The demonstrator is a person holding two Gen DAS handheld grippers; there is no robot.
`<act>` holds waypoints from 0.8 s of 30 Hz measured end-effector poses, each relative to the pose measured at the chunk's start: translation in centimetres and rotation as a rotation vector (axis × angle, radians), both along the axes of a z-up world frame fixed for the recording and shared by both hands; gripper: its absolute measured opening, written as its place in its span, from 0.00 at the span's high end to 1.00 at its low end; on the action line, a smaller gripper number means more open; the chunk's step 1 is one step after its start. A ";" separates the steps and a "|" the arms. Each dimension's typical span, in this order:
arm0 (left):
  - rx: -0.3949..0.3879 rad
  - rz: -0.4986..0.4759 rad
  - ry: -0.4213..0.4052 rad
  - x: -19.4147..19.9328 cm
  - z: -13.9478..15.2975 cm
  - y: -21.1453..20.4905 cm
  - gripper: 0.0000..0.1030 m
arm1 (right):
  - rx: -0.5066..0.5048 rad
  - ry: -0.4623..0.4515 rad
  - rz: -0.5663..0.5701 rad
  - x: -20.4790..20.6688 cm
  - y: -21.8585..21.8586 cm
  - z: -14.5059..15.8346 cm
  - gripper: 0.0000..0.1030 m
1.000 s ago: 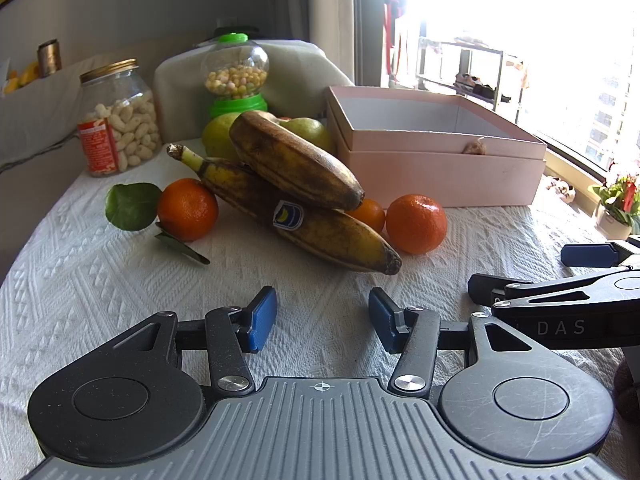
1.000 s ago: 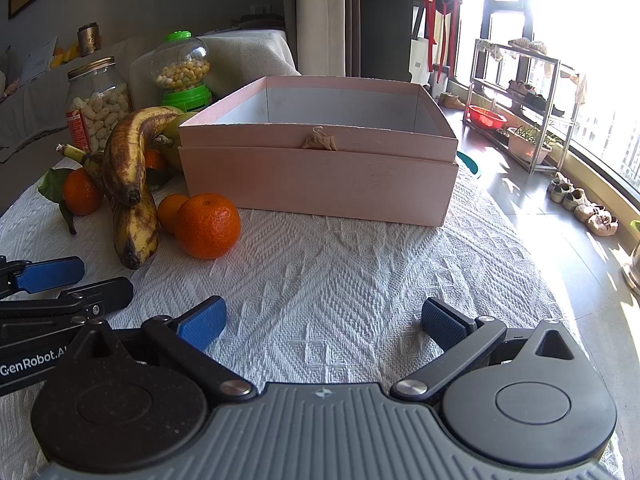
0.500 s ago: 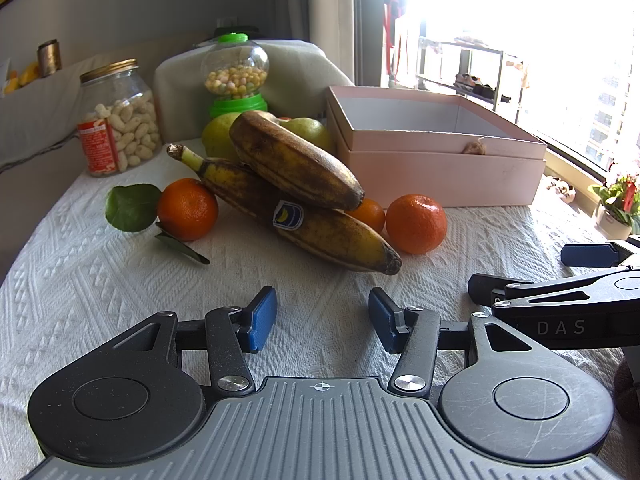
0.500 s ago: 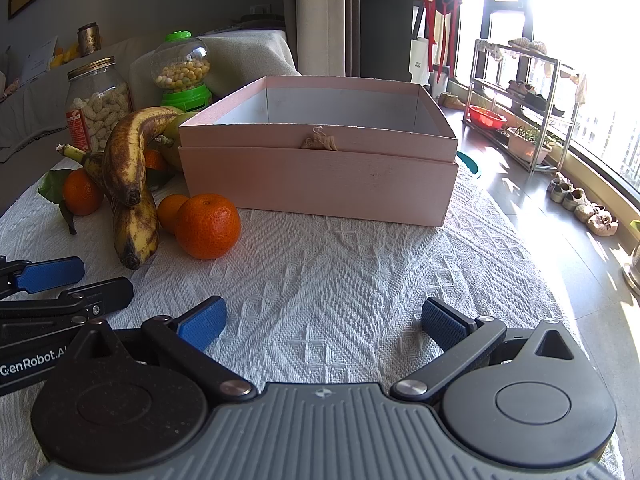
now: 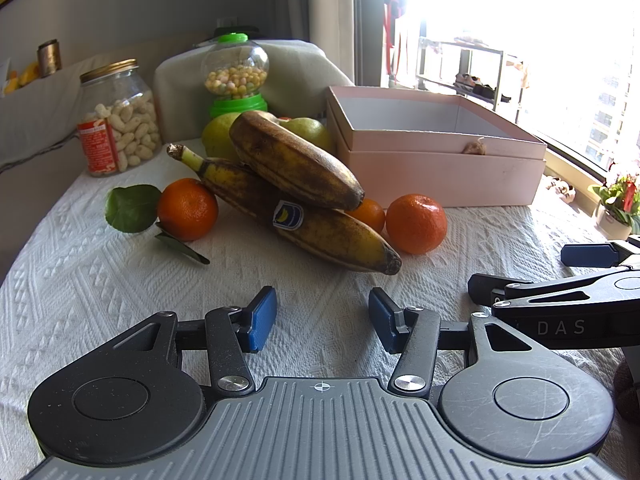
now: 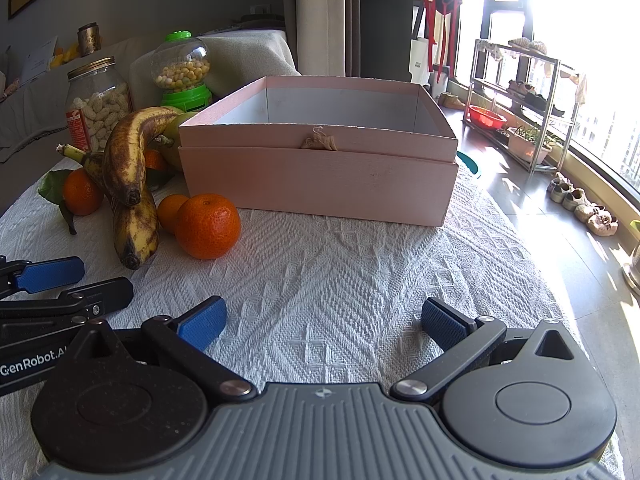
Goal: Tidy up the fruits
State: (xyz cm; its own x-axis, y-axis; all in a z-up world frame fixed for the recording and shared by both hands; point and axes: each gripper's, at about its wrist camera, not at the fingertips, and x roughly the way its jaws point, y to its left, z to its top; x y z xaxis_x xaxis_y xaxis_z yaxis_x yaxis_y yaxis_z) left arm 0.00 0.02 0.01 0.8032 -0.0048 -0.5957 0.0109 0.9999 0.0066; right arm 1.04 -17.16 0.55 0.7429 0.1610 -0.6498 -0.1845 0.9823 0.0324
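Jaws released on both sides, nothing held. Left gripper (image 5: 322,318) parted moderately, blue pads hanging over bare white cloth just short of the banana tip. Right gripper (image 6: 320,322) spread wider, over open cloth in front of the pink box (image 6: 316,178).

Open room: broad strip of woven cloth on the table (image 6: 360,280) between the grippers and the fruit, unobstructed up to the box front. Right table edge dropping off toward a sunlit floor and window side. Left gripper's arm showing at lower left of the right wrist view, close beside the right gripper.

Fruit clustered left of the box: two spotted bananas (image 5: 296,184) stacked crosswise, upper one resting on the lower. Large orange (image 5: 416,222) just right of the banana tip, near the box front; smaller orange (image 5: 370,214) tucked behind it against the bananas. Leafy orange (image 5: 187,208) left of the bananas. Green pears (image 5: 308,130) behind the bananas, partly hidden.

Box lidless, interior showing white walls. Peanut jar (image 5: 118,118) and candy dispenser (image 5: 236,76) at the far edge.
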 end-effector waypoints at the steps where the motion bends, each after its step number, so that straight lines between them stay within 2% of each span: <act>1: 0.000 0.000 0.000 0.0 0.0 0.0 0.45 | 0.000 0.000 0.000 0.0 0.0 0.0 0.00; 24: 0.002 0.000 0.000 0.0 0.0 0.0 0.45 | -0.001 0.014 0.016 0.2 -0.1 0.1 0.00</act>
